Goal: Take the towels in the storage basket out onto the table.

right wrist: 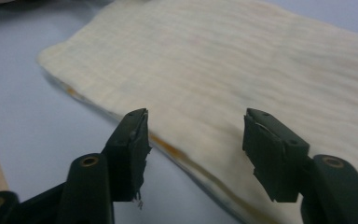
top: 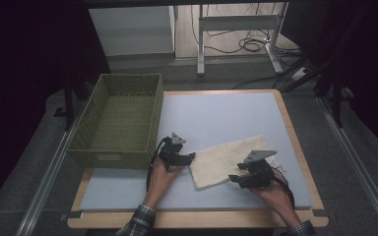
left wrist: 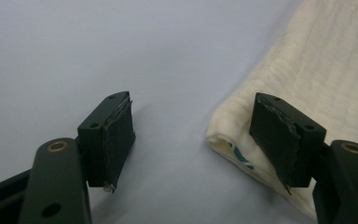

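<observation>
The folded cream cloth (top: pixel 229 160) lies flat on the blue-grey worktop (top: pixel 216 115), right of the green woven basket (top: pixel 120 120), between the two hands. It looks soft, light and limp, in stacked layers: it will likely sag and unfold if lifted by one point, and a pinch that takes only the top layer would peel it open. The left tool (left wrist: pixel 193 135) stands with jaws apart at the cloth's left corner, one jaw over the fabric, one over bare worktop, clamping nothing. The right tool (right wrist: pixel 196 149) also has its jaws apart, straddling the near folded edge without pinching it. Best hold, I judge, is at the folded edges or corners, both tools taking all layers, one jaw slipped beneath.
</observation>
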